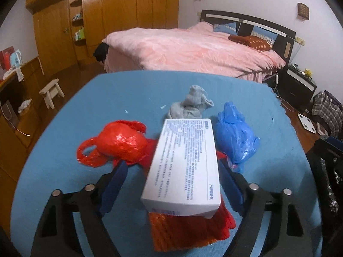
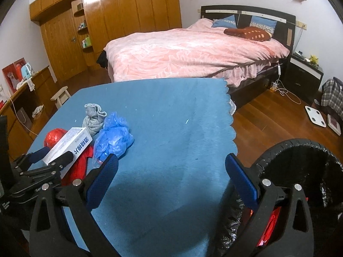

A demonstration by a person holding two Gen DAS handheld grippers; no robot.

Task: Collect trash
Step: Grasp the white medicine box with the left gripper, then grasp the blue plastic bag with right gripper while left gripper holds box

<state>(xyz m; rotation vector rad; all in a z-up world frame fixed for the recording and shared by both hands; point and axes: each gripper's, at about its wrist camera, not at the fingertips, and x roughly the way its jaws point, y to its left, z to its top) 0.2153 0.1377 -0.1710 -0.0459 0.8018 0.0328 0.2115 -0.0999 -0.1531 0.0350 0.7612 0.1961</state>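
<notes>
Bedroom clutter gathered at the blue surface's (image 2: 163, 128) near left edge.
Left gripper (image 1: 171, 171), jaws wide, straddles the white box (image 1: 184, 162), gripping nothing: light, stiff card, best pinched across its long sides. Right gripper (image 2: 171, 171) gapes empty. Beyond: crinkly red bag (image 1: 120, 143), blue bag (image 1: 233, 137), soft grey sock (image 1: 190, 102).

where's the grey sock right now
The grey sock lies crumpled on the blue table cloth, just beyond the white box, between the red bag and the blue bag. In the right wrist view it appears at far left.
</notes>
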